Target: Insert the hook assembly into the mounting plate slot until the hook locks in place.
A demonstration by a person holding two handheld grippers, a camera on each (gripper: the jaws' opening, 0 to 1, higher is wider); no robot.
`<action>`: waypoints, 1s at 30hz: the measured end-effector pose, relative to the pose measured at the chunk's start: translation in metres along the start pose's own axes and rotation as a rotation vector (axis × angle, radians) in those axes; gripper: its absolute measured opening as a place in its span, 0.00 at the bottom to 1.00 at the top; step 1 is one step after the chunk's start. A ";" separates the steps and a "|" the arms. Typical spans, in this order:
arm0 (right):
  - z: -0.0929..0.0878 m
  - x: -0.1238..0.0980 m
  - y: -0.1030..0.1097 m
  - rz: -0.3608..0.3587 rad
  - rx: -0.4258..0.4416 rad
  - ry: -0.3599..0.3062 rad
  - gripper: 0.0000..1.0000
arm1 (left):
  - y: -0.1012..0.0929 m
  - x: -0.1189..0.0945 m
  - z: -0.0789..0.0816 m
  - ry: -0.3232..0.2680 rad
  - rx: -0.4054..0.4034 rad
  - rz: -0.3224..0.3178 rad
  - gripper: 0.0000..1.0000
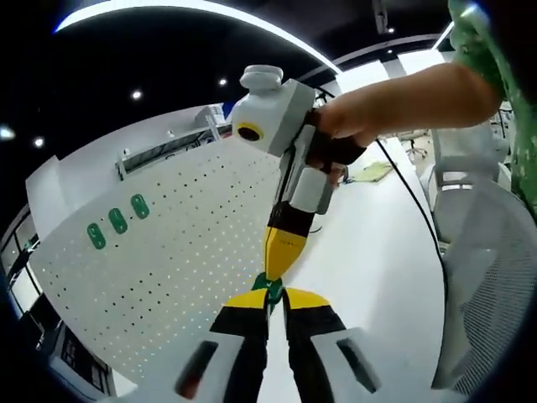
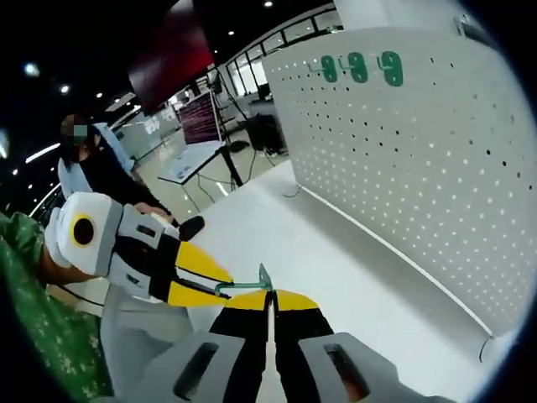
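A white pegboard mounting plate [image 1: 168, 252] stands on the white table; it also fills the right side of the right gripper view [image 2: 419, 168]. Three green hooks hang on it near its top edge [image 1: 117, 221] [image 2: 358, 67]. A loose green hook [image 1: 270, 287] [image 2: 243, 285] is in the air in front of the plate. My left gripper [image 1: 268, 300] is shut on one end of it. My right gripper [image 2: 270, 295] is shut on the other end. The two grippers meet tip to tip; the right one [image 1: 284, 252] reaches in from above, the left one [image 2: 197, 277] from the left.
A white table top [image 2: 319, 269] runs along the foot of the plate. A mesh office chair [image 1: 491, 277] stands to the right. A person's arm [image 1: 411, 101] in a green patterned sleeve holds the right gripper. Desks and screens [image 2: 201, 117] lie beyond, with a seated person.
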State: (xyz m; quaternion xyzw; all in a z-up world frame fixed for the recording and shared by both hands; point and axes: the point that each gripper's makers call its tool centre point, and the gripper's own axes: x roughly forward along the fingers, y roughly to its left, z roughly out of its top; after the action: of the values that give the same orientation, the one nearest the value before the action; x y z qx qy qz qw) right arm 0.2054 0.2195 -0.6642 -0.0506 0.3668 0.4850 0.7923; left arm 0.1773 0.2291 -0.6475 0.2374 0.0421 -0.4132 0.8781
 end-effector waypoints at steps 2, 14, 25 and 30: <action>0.000 0.000 0.000 0.006 0.018 0.000 0.00 | -0.003 0.000 0.000 -0.002 -0.010 -0.013 0.04; 0.002 0.000 -0.003 0.003 0.051 -0.015 0.00 | 0.004 0.002 0.001 0.001 -0.073 0.002 0.02; 0.009 -0.003 -0.006 -0.014 0.055 -0.071 0.00 | 0.012 0.005 0.004 -0.032 -0.223 0.035 0.02; 0.015 -0.004 -0.008 -0.029 0.045 -0.121 0.00 | 0.019 0.005 0.004 -0.049 -0.311 0.074 0.02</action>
State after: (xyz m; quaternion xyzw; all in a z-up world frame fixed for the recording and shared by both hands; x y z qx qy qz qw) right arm 0.2188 0.2194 -0.6531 -0.0085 0.3282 0.4673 0.8209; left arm 0.1945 0.2341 -0.6376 0.0896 0.0754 -0.3750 0.9196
